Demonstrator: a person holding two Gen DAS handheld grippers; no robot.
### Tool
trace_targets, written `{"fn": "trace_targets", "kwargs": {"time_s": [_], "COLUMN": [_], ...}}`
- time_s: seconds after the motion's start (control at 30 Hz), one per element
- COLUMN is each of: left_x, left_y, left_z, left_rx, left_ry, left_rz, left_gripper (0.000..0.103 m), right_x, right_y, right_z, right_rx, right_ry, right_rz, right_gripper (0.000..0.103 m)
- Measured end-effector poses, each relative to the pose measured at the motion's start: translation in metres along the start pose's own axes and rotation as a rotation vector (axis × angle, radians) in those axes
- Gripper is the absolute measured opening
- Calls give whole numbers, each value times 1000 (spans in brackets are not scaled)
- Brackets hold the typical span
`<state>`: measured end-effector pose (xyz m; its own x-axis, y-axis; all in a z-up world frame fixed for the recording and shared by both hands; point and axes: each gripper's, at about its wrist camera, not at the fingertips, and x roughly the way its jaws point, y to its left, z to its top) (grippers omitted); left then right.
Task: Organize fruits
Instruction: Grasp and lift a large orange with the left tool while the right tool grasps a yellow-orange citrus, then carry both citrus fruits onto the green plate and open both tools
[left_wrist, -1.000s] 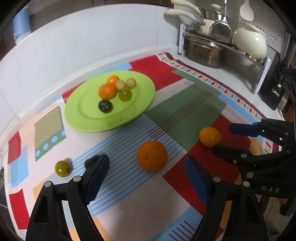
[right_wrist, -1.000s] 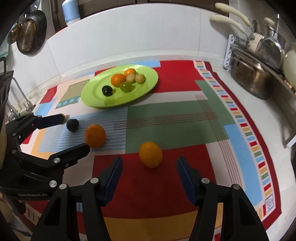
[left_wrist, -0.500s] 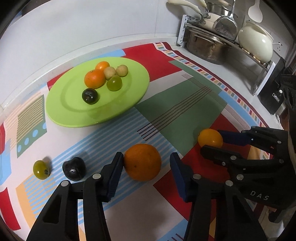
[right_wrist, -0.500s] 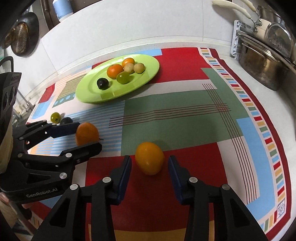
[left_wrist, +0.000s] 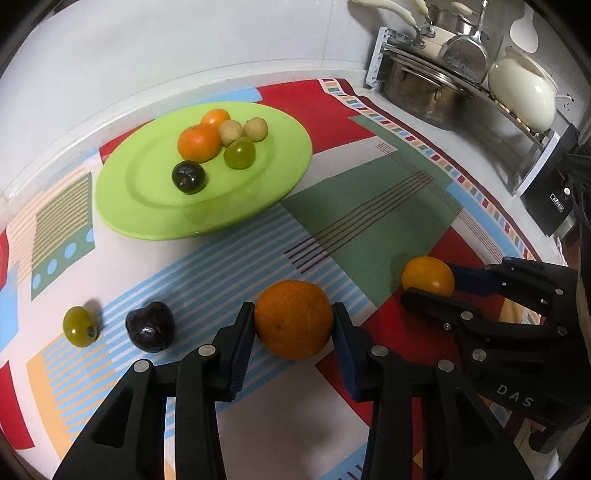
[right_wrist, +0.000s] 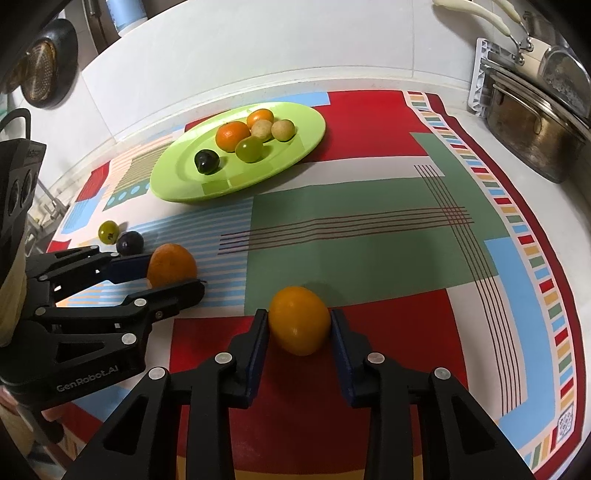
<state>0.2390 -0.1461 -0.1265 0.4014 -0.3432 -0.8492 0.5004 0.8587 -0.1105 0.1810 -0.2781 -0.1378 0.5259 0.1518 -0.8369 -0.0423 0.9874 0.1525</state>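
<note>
Tablecloth (left_wrist: 369, 206) of red, green and blue patches covering the counter, with cookware rack (left_wrist: 461, 85) far right. Lime-green plate (left_wrist: 147, 218) at far left, already loaded: two small oranges, two pale tan round fruits, one green grape, one dark plum, clustered toward its far side. Judged roughly halfway done, with six fruits plated and four left on the cloth.

Of those four, large orange (left_wrist: 293, 319) near centre, touched on both flanks by the blue pads of the left gripper (left_wrist: 294, 325), so clamped or just about clamped on it; still resting on the cloth, not lifted. Yellow-orange citrus (right_wrist: 299, 319) to the right of it, likewise squeezed between the pads of the right gripper (right_wrist: 299, 332), also down on the red patch. Dark plum (left_wrist: 150, 326) and green grape (left_wrist: 79, 326) loose at near left, just beside each other, untouched.

Both grippers low and nearly level, pointing away toward the plate, side by side, right one's fingers angled inward across the left view. Next move presumably a lift and carry of both fruits to the plate's bare near half; round fruit likely to roll on release, so gentle set-down needed, clear of the rim.
</note>
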Motion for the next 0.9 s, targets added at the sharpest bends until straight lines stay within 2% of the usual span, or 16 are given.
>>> {"fn": "trace_targets", "kwargs": {"time_s": [0.9], "left_x": [-90], "left_y": [14], "left_z": [-2], "left_rx": [24], "left_ry": [-179], "left_rz": [47], "left_gripper": [40], "right_x": [-63], "right_y": [48], "right_z": [17], "right_rx": [-39], "right_ry": [-173], "right_rz": [20], "right_gripper": [34]}}
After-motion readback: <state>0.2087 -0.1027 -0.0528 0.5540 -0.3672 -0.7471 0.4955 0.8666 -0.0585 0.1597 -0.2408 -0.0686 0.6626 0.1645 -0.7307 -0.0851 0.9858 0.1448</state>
